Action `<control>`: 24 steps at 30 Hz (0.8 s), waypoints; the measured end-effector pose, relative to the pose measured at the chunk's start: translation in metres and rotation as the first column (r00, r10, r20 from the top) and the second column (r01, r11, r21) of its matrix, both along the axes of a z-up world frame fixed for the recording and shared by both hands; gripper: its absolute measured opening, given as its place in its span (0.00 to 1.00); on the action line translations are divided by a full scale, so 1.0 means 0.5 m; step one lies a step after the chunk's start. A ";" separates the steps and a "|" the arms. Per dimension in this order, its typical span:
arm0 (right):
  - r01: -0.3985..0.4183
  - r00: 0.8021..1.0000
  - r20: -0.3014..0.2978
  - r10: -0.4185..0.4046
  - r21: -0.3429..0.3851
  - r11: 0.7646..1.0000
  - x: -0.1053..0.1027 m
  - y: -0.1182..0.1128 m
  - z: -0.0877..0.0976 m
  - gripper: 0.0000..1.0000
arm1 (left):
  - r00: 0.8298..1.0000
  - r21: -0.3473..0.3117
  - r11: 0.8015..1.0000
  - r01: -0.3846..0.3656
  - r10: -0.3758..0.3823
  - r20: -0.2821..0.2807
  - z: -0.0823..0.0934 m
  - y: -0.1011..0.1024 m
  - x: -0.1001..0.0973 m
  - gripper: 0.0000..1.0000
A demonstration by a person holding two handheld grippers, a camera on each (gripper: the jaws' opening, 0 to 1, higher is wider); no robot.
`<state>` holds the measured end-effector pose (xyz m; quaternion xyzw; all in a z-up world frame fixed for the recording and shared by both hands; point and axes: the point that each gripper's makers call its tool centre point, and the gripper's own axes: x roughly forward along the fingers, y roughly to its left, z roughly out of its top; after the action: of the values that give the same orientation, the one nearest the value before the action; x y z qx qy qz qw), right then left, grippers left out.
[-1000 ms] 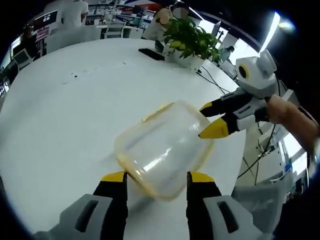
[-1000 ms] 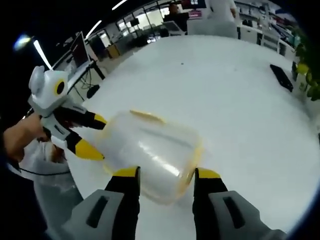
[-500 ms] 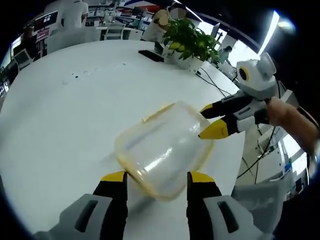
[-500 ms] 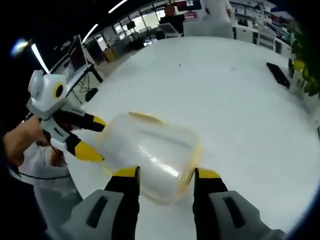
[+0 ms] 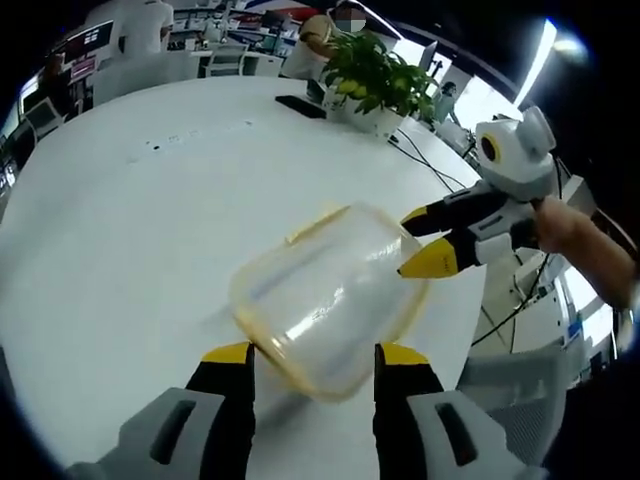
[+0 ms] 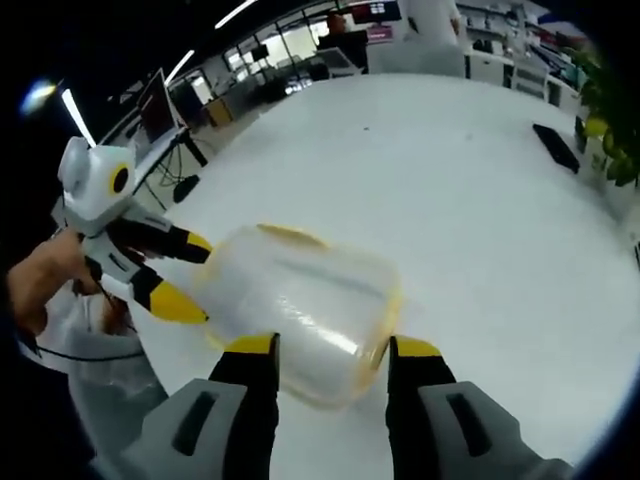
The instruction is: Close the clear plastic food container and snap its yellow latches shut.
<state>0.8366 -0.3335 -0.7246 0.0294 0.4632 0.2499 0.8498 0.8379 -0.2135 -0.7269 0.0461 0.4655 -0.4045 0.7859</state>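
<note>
Left gripper view: container (image 5: 325,295) edge behind jaws

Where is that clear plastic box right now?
The clear container is between the two grippers above the white table: the left gripper at one end, the right gripper at its far corner.

The left black-and-grey yellow-tipped gripper (image 5: 313,353) and its right twin (image 6: 332,345) each rise from six o'clock, jaws parted wide, a bare hand (image 5: 560,222) gripping the right one.
</note>
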 end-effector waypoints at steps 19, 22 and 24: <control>0.016 1.000 0.016 -0.016 0.010 1.000 -0.044 0.053 0.000 0.39 | 0.999 -0.009 1.000 0.005 -0.005 -0.037 -0.004 0.055 -0.044 0.40; 0.016 1.000 0.014 -0.016 0.008 1.000 -0.051 0.062 0.000 0.39 | 0.999 -0.007 1.000 0.006 -0.006 -0.040 -0.004 0.063 -0.048 0.40; 0.017 1.000 0.012 -0.017 0.007 1.000 -0.055 0.066 -0.001 0.39 | 0.999 -0.006 1.000 0.008 -0.008 -0.040 -0.005 0.067 -0.050 0.40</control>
<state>0.8094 -0.3004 -0.7254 0.0347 0.4567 0.2444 0.8547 0.8127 -0.1800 -0.7292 0.0373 0.4798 -0.4098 0.7749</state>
